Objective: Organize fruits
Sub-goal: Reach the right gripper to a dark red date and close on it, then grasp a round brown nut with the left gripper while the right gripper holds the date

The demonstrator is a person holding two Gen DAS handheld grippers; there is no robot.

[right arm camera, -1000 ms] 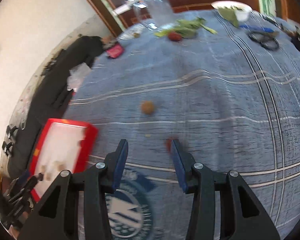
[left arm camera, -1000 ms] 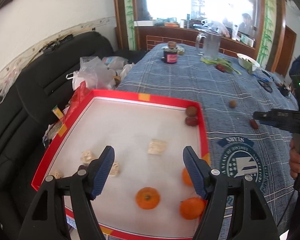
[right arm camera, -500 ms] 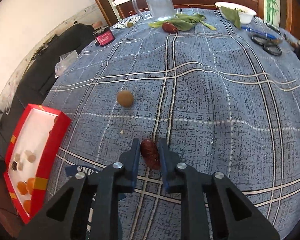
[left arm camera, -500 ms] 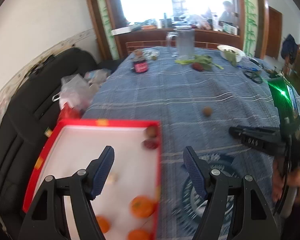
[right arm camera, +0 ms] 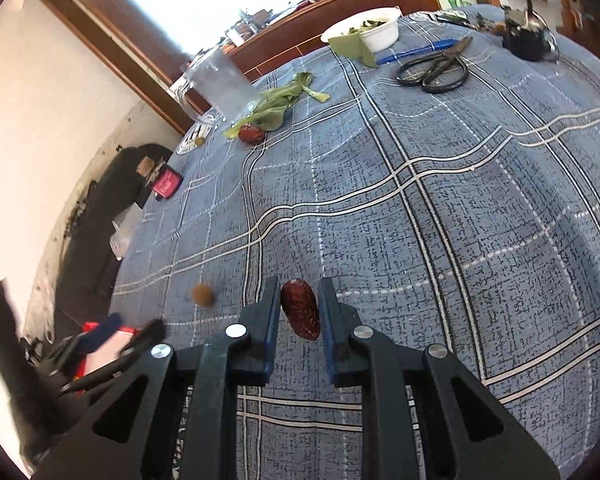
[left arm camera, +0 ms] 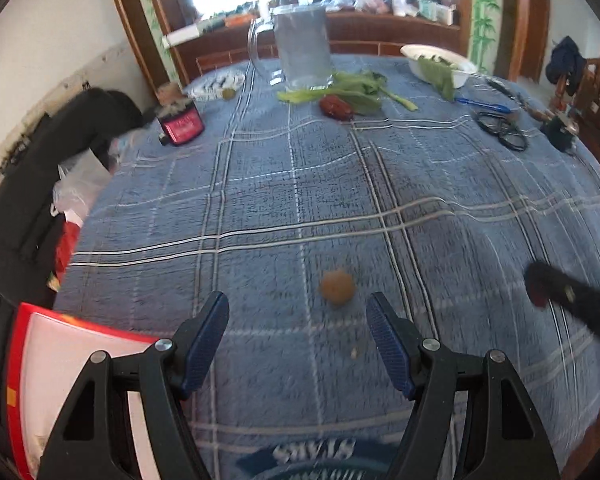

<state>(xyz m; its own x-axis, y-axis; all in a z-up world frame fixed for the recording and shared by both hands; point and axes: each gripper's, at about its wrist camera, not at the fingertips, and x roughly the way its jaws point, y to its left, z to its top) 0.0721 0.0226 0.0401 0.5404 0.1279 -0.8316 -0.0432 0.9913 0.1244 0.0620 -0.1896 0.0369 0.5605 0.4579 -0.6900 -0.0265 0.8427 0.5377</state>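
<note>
Red date point(right arm camera: 300, 312) sits pinched between the jaws of the right gripper point(right arm camera: 299, 307) above the bench point(right arm camera: 440, 208), just right of the small brown fruit point(left arm camera: 337, 287), which the left gripper point(left arm camera: 298, 320), jaws spread, should probably descend and close on next.

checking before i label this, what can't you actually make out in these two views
- Red tray, left wrist view: cut off by the frame edge and hidden behind the left tool; its contents don't show.
- Right tool, left wrist view: blurred; only a dark tip.
- Red date, right wrist view: between the right tool's fingers; whether it's lifted off the tablecloth is unclear.
- Left tool, right wrist view: blurred.
</note>
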